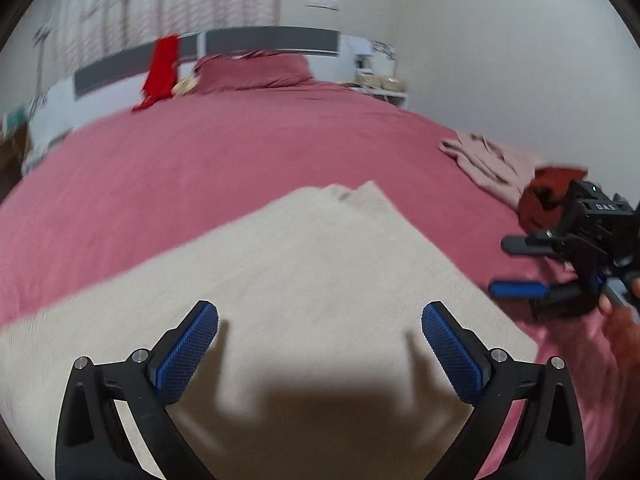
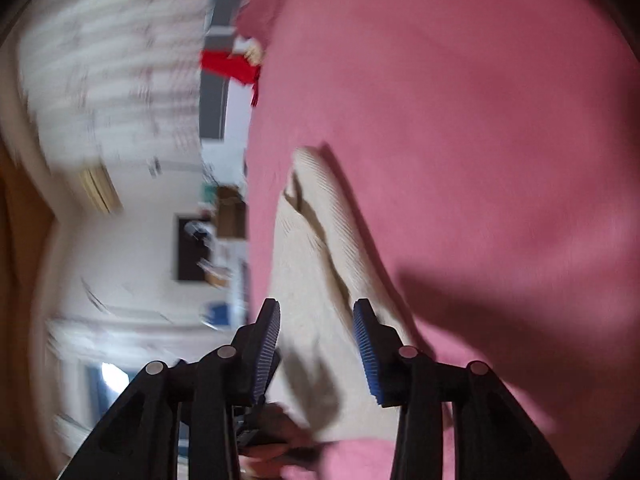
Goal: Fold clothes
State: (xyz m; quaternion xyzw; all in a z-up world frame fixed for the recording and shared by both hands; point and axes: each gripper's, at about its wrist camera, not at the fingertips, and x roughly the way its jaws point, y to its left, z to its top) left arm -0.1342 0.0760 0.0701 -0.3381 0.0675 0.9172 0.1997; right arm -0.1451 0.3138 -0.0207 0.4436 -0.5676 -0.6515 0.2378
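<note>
A cream knitted garment (image 1: 304, 280) lies folded flat on the pink bed (image 1: 200, 160). My left gripper (image 1: 320, 316) hovers open above its near part, nothing between the blue pads. In the left wrist view my right gripper (image 1: 498, 266) is at the right, beside the garment's right edge, fingers apart and empty. The right wrist view is rolled sideways and blurred: my right gripper (image 2: 316, 308) is open over the cream garment (image 2: 316, 248), whose folded layers show an edge running away from me.
A light pink garment (image 1: 488, 160) and a rust-red one (image 1: 548, 196) lie heaped at the bed's right side. A red cloth (image 1: 160, 68) hangs at the headboard next to a pink pillow (image 1: 252, 70). A hand (image 1: 624, 332) holds the right gripper.
</note>
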